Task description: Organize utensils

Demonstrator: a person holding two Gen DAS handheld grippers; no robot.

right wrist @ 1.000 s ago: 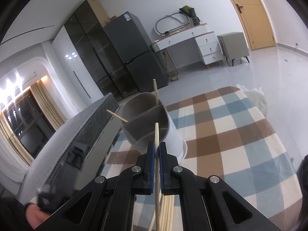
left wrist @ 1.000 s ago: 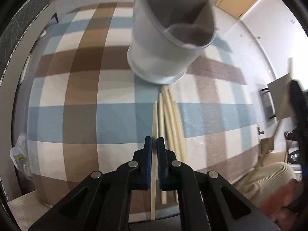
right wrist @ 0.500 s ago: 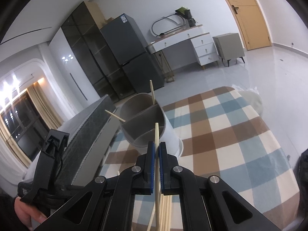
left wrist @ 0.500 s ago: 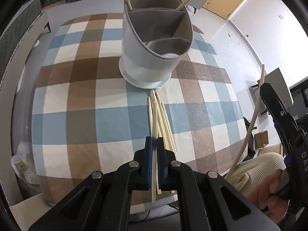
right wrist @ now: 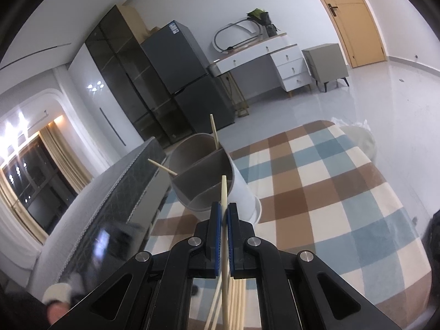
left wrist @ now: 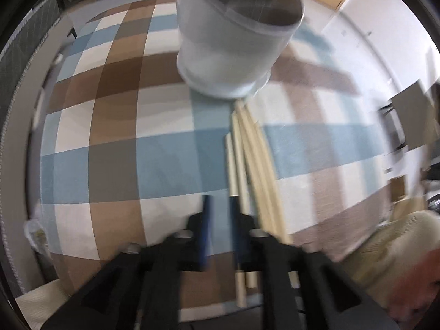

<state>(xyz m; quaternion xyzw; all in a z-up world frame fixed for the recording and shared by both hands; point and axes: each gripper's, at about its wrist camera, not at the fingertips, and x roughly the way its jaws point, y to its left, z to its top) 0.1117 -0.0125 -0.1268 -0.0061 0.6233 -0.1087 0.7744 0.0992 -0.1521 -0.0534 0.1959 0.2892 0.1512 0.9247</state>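
A round grey holder (right wrist: pixel 211 181) with inner dividers stands on the checked cloth of the bench (left wrist: pixel 115 148), two chopsticks leaning inside it and a loose bundle of pale wooden chopsticks (left wrist: pixel 247 159) lying just before its base. The left tool (left wrist: pixel 220 220) is opening with only cloth between its blue pads, beside that bundle. The right tool (right wrist: pixel 224 217) is clamped narrow on one chopstick (right wrist: pixel 224 192) pointing at the holder.

Looks like someone's home, an open living/dining room: dark fridge (right wrist: pixel 176 57), glass-front cabinet (right wrist: pixel 123 63), white dresser (right wrist: pixel 275 57) with drawers, small nightstand (right wrist: pixel 326 66), wooden door (right wrist: pixel 354 16), curtains (right wrist: pixel 57 148), and a checkered tablecloth (right wrist: pixel 316 181) on the table.
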